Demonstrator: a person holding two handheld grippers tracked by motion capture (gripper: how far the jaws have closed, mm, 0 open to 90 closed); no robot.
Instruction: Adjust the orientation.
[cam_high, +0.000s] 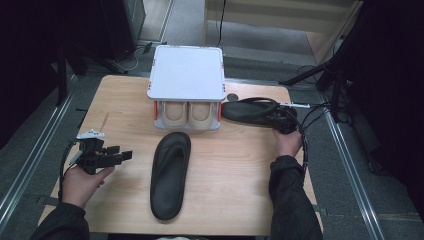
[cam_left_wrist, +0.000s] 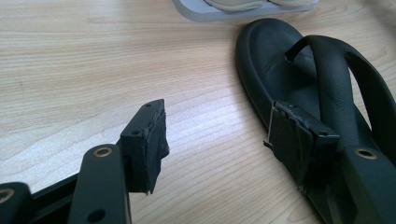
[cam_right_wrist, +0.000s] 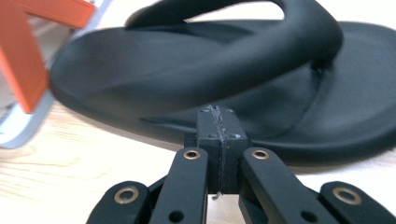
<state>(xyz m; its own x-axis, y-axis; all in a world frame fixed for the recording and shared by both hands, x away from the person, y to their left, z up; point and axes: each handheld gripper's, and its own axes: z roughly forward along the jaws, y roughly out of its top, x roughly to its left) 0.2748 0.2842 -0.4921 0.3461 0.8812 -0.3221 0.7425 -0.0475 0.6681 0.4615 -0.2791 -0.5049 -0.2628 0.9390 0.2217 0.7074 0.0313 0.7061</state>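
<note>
This looks like a lab or test room set up for recording, not a home. A small wooden table (cam_high: 225, 200) stands on grey carpet between metal floor rails (cam_high: 345, 150), with black stands (cam_high: 335, 80) and loose cables (cam_high: 135, 57) around it. Dark curtains or screens close off both sides, and plain wooden panelling runs along the back.

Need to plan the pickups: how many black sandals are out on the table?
2. One black sandal lies mid-table in front of the shoe rack; the other black sandal lies right of the rack, at the right gripper. None seems hidden.
</note>
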